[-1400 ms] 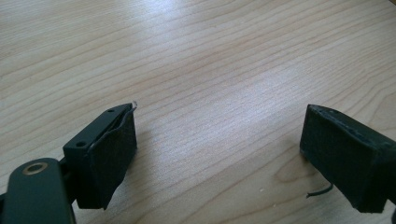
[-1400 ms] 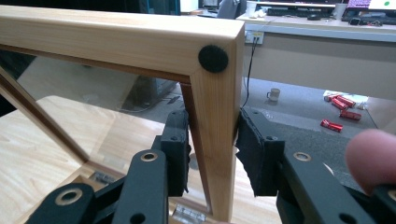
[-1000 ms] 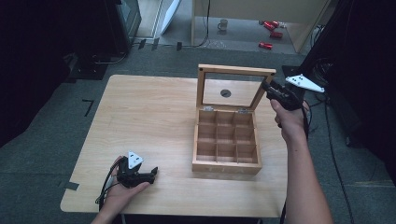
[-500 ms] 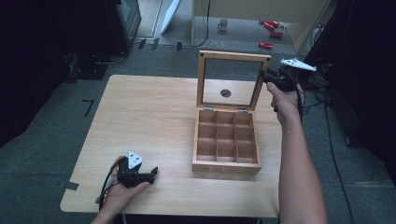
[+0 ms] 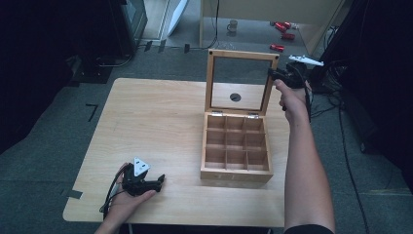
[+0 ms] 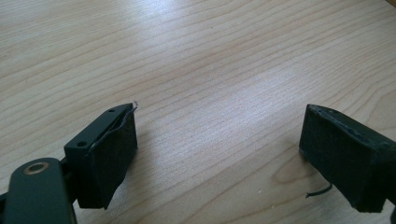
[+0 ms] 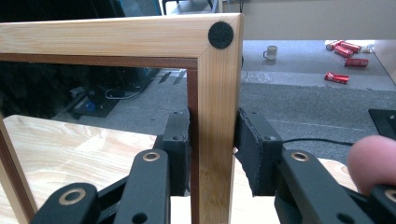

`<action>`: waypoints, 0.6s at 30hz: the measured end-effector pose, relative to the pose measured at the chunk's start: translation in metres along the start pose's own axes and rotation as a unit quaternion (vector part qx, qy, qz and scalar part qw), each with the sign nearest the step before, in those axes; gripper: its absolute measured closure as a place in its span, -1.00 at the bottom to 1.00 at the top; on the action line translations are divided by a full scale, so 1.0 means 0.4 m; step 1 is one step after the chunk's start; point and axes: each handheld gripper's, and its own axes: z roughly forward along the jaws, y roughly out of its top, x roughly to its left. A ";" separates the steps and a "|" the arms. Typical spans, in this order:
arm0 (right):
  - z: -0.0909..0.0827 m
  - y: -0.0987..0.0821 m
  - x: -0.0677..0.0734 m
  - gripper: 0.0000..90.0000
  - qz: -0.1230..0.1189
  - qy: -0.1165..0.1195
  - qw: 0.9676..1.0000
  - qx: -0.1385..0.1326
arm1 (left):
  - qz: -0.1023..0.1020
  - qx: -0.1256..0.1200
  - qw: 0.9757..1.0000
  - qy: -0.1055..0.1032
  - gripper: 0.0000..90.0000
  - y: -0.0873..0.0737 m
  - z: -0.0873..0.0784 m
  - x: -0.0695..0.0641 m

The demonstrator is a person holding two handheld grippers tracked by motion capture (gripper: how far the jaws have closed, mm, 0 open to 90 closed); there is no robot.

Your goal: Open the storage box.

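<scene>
A wooden box (image 5: 236, 157) with several empty compartments stands on the right half of the table (image 5: 156, 122). Its glass-paned lid (image 5: 242, 54) stands hinged up, nearly upright. My right gripper (image 5: 273, 73) is shut on the right side of the lid frame (image 7: 215, 93), near its top corner, one jaw on each face of the wood; the right gripper (image 7: 212, 154) grips just below a round black pad (image 7: 220, 35). At the table's front left my left gripper (image 5: 158, 181) rests on the wood. Its jaws are wide apart, and the left gripper (image 6: 219, 140) is open over bare tabletop.
Through the lid's glass a dark round spot (image 5: 235, 97) shows on the table behind the box. On the floor beyond stand a mug (image 5: 233, 24) and red cans (image 5: 282, 27). Cables trail on the floor at the right.
The lid has swung up from a backward tilt to nearly upright, carried by my right gripper, which moved up and away. The left gripper has not moved.
</scene>
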 end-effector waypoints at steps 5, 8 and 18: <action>0.003 -0.001 0.005 0.49 0.002 -0.008 1.000 -0.001 | 0.001 0.000 1.000 0.000 -0.74 0.000 0.000 0.000; -0.002 -0.004 0.006 0.48 0.004 -0.008 1.000 -0.006 | 0.001 0.000 1.000 -0.001 -0.74 0.000 0.000 0.000; -0.038 -0.033 0.014 -0.56 0.021 0.011 1.000 0.004 | -0.001 0.000 1.000 -0.001 -0.74 0.000 0.000 -0.001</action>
